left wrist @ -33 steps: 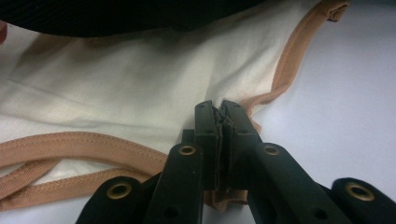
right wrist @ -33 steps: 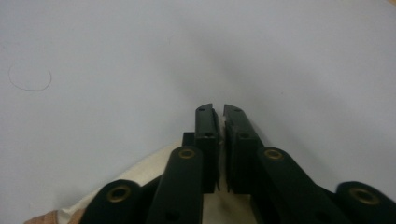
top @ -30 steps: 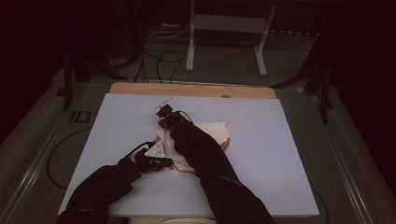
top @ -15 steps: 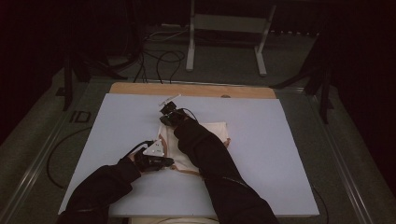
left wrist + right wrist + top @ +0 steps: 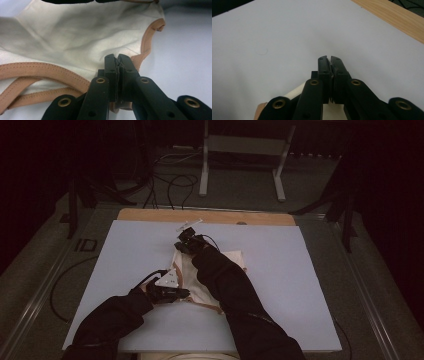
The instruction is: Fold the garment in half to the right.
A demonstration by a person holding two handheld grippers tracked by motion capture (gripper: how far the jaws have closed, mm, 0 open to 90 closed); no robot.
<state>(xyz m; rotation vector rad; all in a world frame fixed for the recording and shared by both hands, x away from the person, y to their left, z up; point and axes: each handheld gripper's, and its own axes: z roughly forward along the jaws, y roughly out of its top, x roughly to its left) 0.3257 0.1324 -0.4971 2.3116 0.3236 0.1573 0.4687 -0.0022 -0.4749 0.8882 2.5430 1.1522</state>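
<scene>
Two tongs are at work, one in each hand. In the left gripper view the left tongs [image 5: 119, 58] are squeezed tight on the tan edge band of one cream cloth [image 5: 75, 37], with the band caught between the two black jaws. In the right gripper view the right tongs [image 5: 329, 60] are squeezed tight too, with a thin bit pinched between the jaws and a cream and tan corner of the cloth just below them. The high view shows the one cloth [image 5: 192, 270] lying in the middle of the pale blue worktop [image 5: 310, 285]. There the left tongs [image 5: 184, 293] are at the near left edge of the cloth, and the right tongs [image 5: 181, 247] are at its far corner. Two dark sleeves come in from the near side. One strip of bare wood [image 5: 150, 215] runs along the far side of the worktop.
</scene>
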